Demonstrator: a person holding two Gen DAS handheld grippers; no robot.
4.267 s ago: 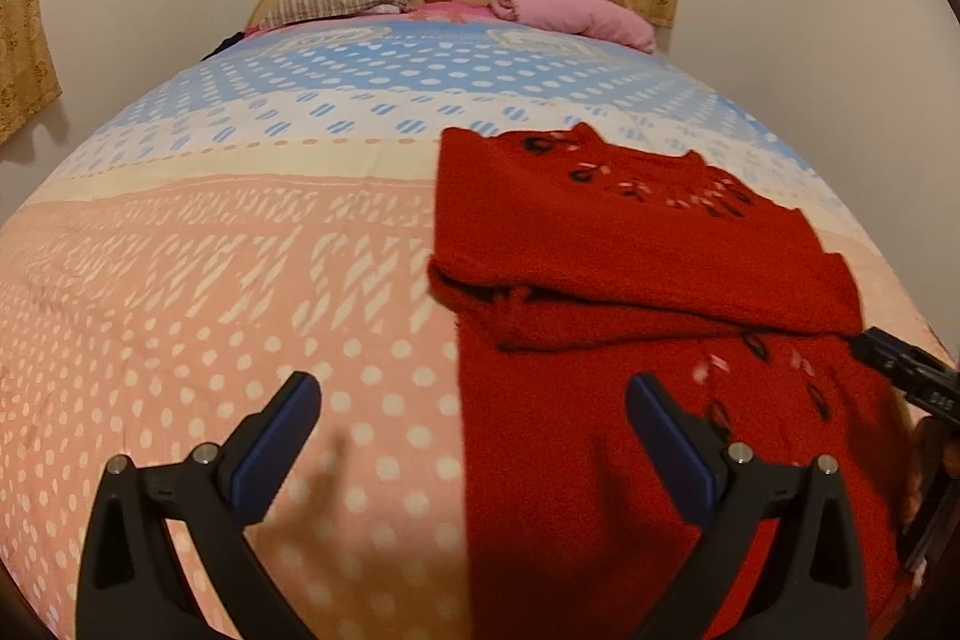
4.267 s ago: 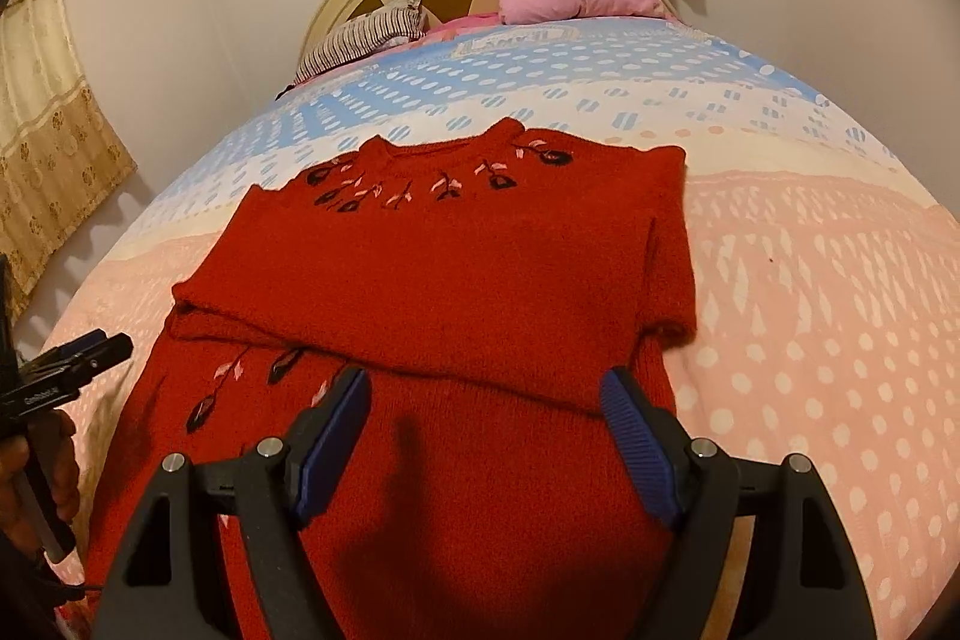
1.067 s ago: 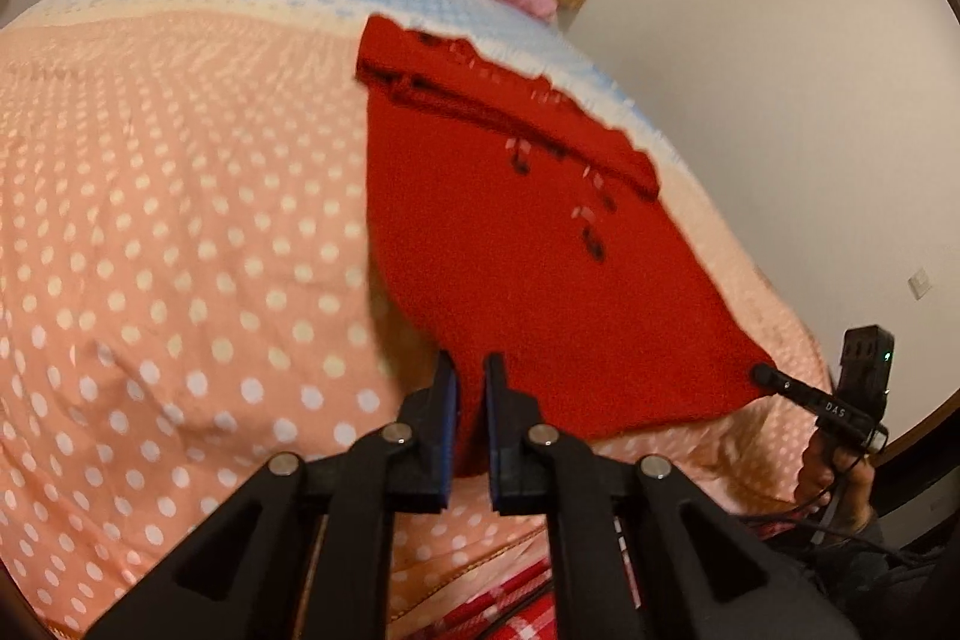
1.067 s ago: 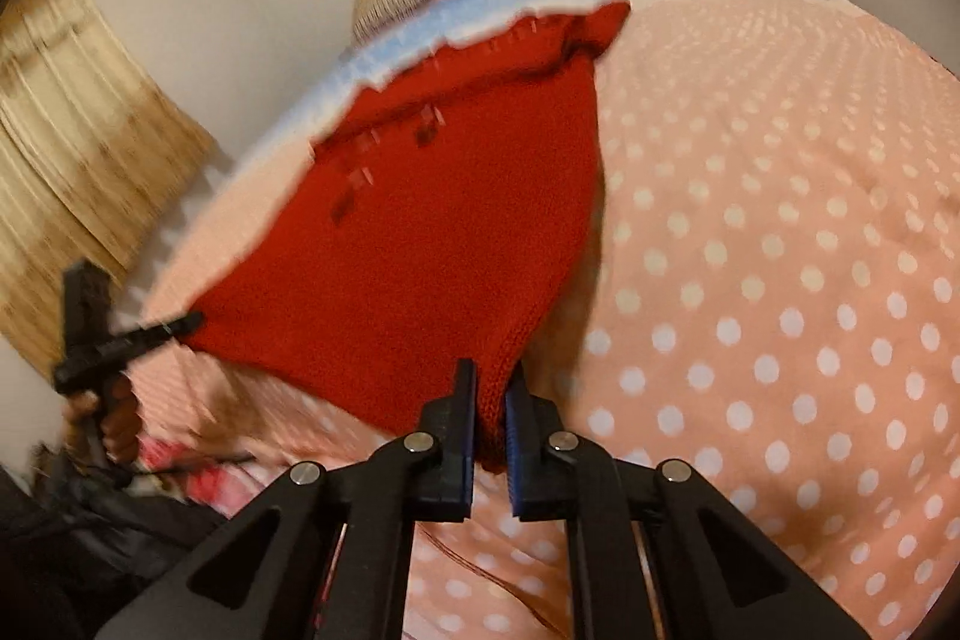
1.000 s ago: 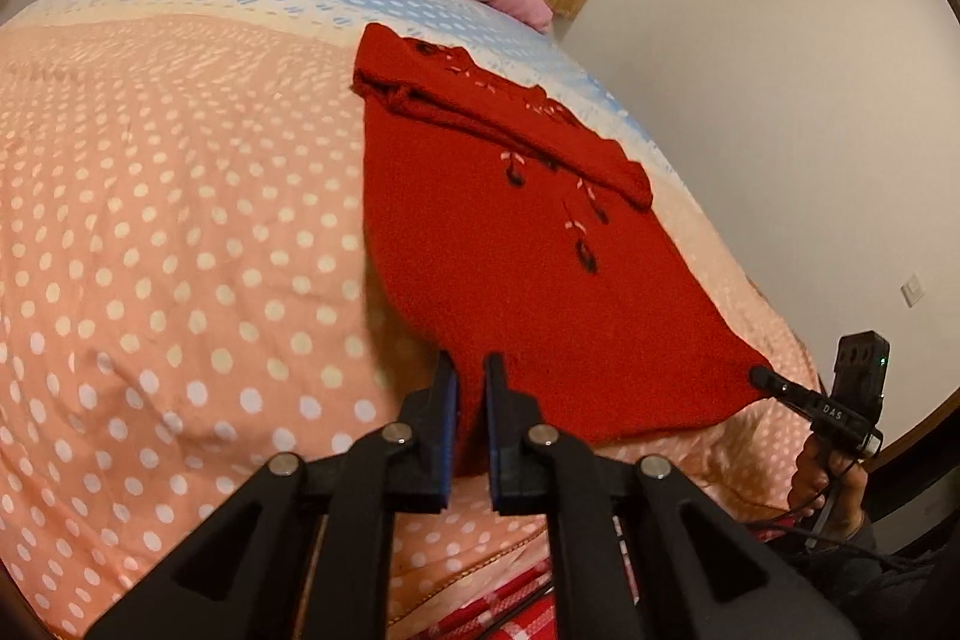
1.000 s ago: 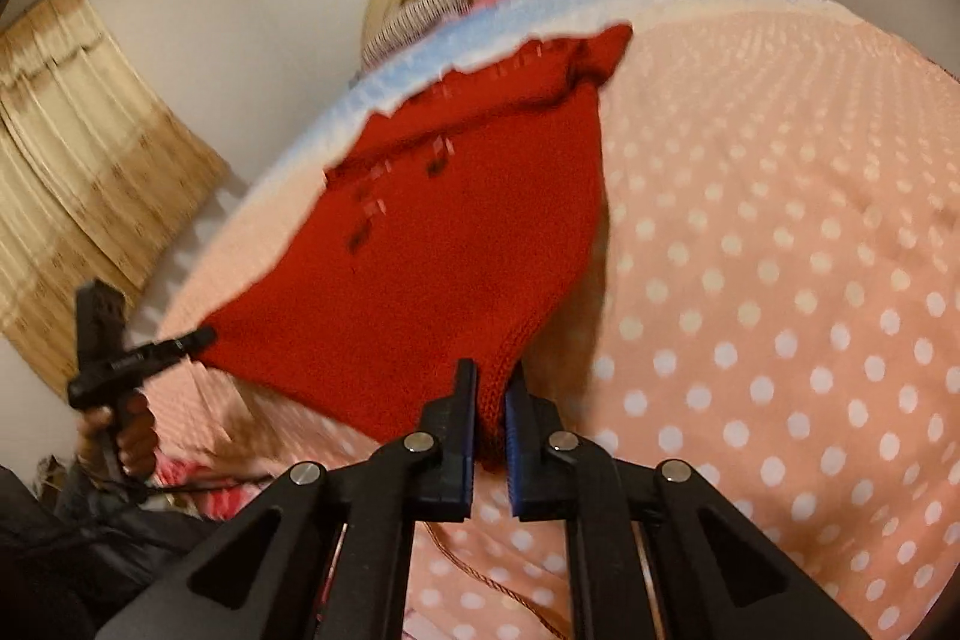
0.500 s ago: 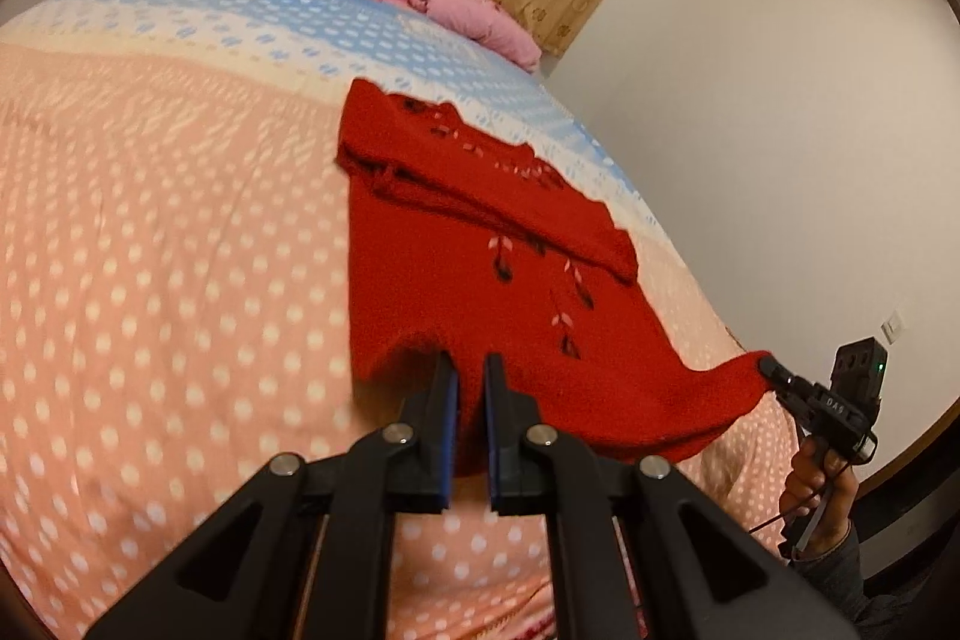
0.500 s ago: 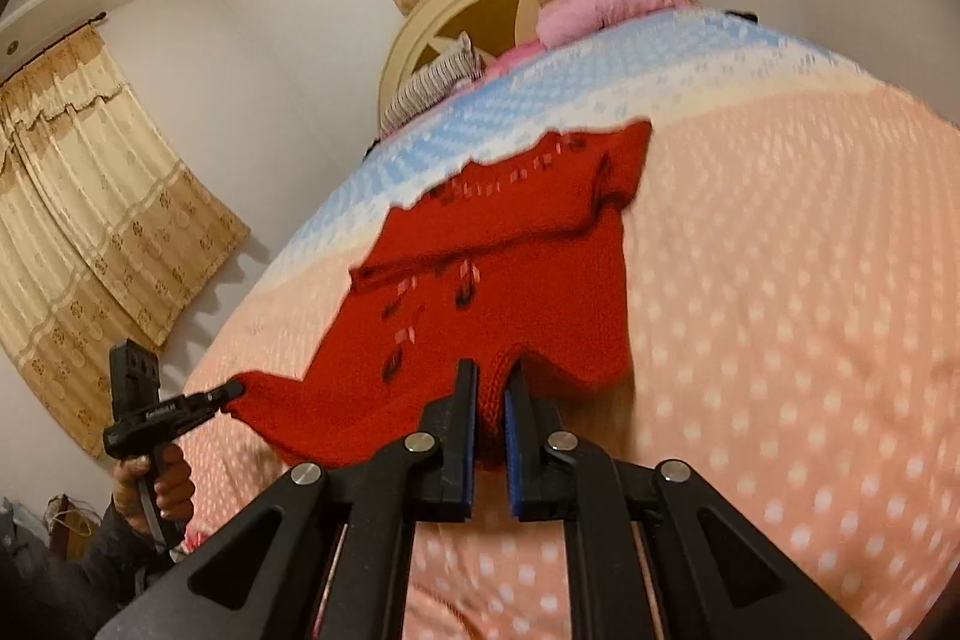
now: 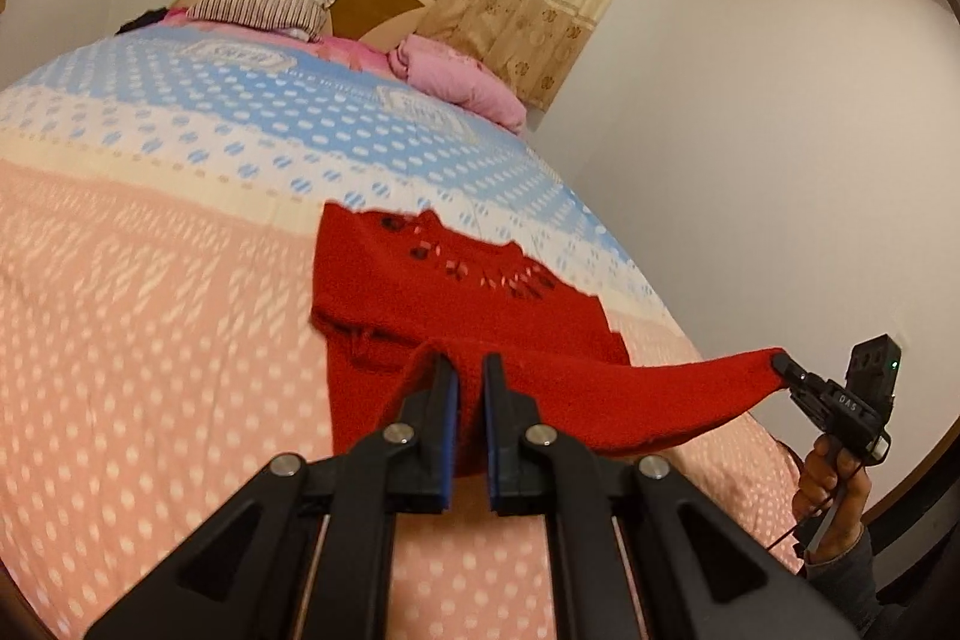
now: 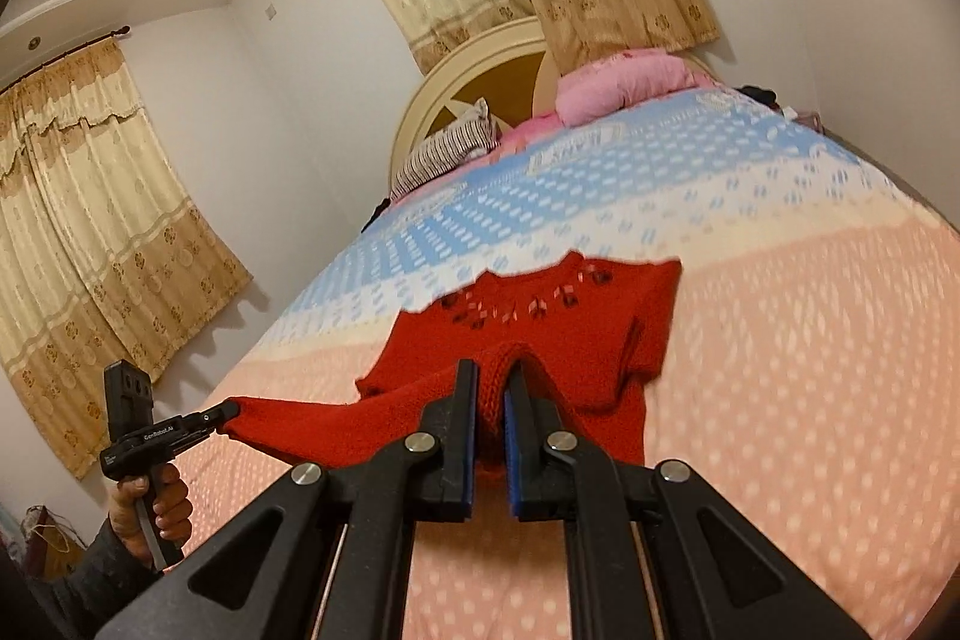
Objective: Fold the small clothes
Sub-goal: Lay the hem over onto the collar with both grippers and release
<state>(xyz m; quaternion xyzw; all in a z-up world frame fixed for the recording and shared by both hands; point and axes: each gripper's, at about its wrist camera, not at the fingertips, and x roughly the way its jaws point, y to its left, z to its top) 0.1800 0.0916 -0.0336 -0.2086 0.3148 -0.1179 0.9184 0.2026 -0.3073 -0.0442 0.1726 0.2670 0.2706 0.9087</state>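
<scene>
Sagging between both clenched hand-held grippers (image 9: 470, 370) (image 10: 491, 381), the red sweater (image 9: 456, 304) (patterned neckline) lifts off the bedspread (image 9: 150, 280).

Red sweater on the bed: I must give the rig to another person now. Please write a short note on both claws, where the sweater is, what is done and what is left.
Left claw: shut on the sweater hem, at one bottom corner.
Right claw: shut on the hem at the other corner.
Sweater: its upper part lies on the bed with the sleeves already folded across the chest; the bottom edge is lifted off the cover and stretched between the two claws.
Done: sleeves folded in, hem gripped and raised.
Left: carry the hem forward to the collar, lay it flat, open both claws. A further fold may be needed.
</scene>
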